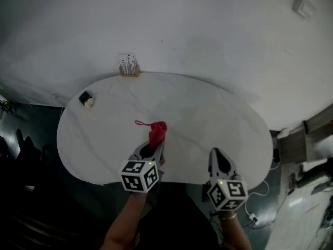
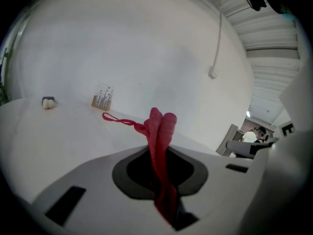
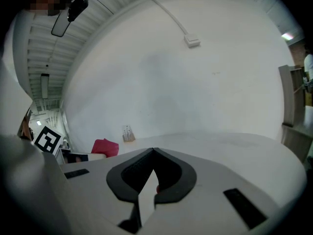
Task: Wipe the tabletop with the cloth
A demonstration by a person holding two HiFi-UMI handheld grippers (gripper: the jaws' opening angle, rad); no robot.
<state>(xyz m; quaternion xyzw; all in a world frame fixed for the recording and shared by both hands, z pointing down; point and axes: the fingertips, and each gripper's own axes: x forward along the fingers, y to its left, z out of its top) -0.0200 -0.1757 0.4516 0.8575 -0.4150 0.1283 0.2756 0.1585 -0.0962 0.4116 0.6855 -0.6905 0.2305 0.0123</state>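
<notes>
A red cloth (image 1: pixel 157 131) is bunched up over the white oval tabletop (image 1: pixel 109 129), a little in front of its middle. My left gripper (image 1: pixel 154 147) is shut on the cloth. In the left gripper view the cloth (image 2: pixel 160 129) stands up in two folds between the jaws, and a thin red loop (image 2: pixel 116 118) trails off to the left. My right gripper (image 1: pixel 215 152) hovers over the table's near edge, to the right of the left one. Its jaws meet at the tips (image 3: pixel 154 151) with nothing held. The right gripper view shows the cloth (image 3: pixel 105 147) at the left.
A small wooden stand with a card (image 1: pixel 128 66) sits at the table's far edge against the white wall. A small black and white object (image 1: pixel 86 98) lies near the left rim. Cables and a socket strip (image 1: pixel 254 215) lie on the dark floor at the right.
</notes>
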